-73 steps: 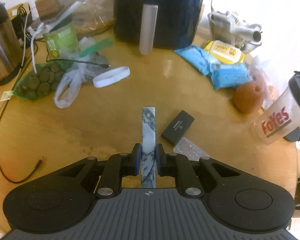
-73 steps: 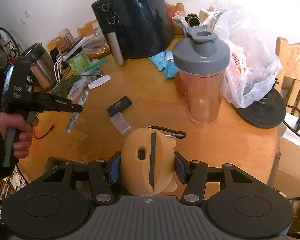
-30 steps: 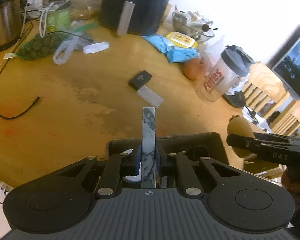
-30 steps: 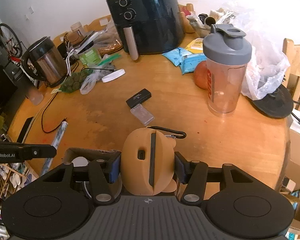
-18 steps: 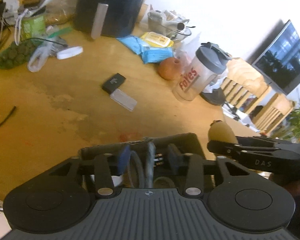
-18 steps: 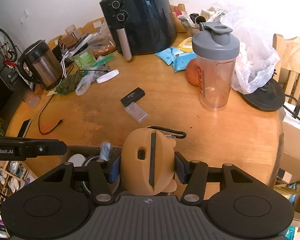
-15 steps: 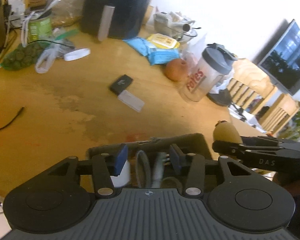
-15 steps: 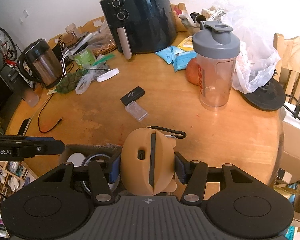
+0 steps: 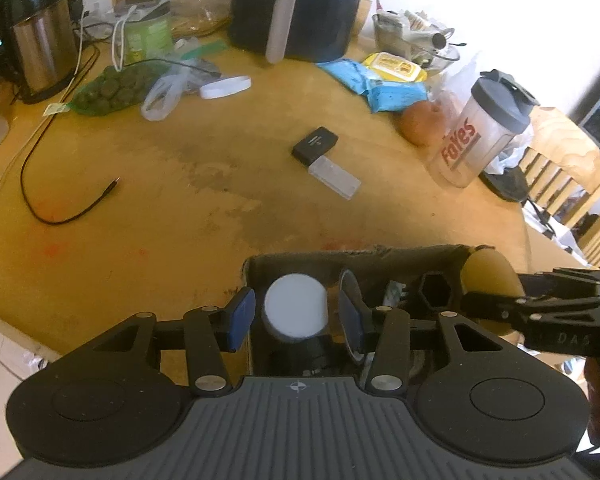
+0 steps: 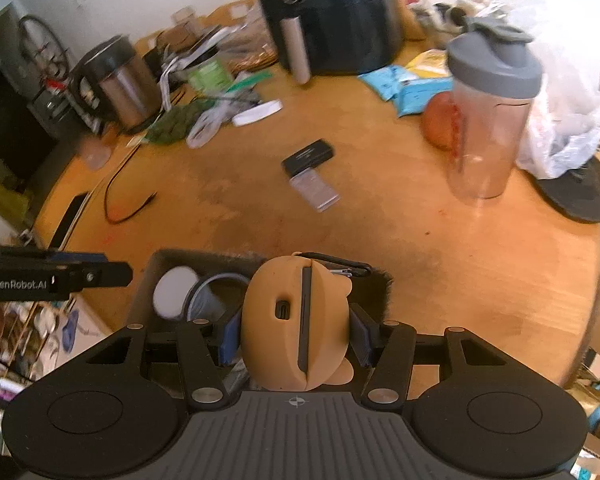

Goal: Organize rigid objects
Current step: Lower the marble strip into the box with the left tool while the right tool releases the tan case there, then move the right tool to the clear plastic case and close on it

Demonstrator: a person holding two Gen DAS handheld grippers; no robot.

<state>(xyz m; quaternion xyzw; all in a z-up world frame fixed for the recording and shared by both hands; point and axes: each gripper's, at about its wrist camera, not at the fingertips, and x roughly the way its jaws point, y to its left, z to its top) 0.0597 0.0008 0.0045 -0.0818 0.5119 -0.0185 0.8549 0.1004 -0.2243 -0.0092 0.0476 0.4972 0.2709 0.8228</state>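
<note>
Here, view by view.

Left wrist view
- left gripper [image 9: 296, 316]: jaws apart with nothing pinched between the blue pads; it hangs over the near end of the dark bin.
- dark bin [image 9: 356, 254]: stands at the near edge of the tabletop [image 9: 148, 208], open at the top.
- bin contents: a white round lid [image 9: 295, 305] shows between the gripper fingers; a marbled strip [image 9: 392, 292] and a black hexagonal piece [image 9: 434, 290] lie further right inside.
- right gripper: enters from the right edge, carrying the tan case [image 9: 488, 276] at the right end of the bin.
- tabletop items: a black flat box [image 9: 314, 143] touching a clear small case [image 9: 334, 172], well beyond the bin; a shaker bottle [image 9: 476, 132] at right.

Right wrist view
- right gripper [image 10: 296, 336]: clamped on the tan case [image 10: 284, 320], one pad on each side; a black carabiner [image 10: 336, 264] sticks out behind the case.
- dark bin [image 10: 160, 264]: directly below the held case, with the white round lid [image 10: 174, 292] at its left end.
- left gripper [image 10: 112, 274]: reaches in from the left edge, by the bin's left end; whether its jaws are apart cannot be told here.
- background: black air fryer [image 10: 328, 8] and a steel kettle [image 10: 116, 80] at the far side, blurred.
</note>
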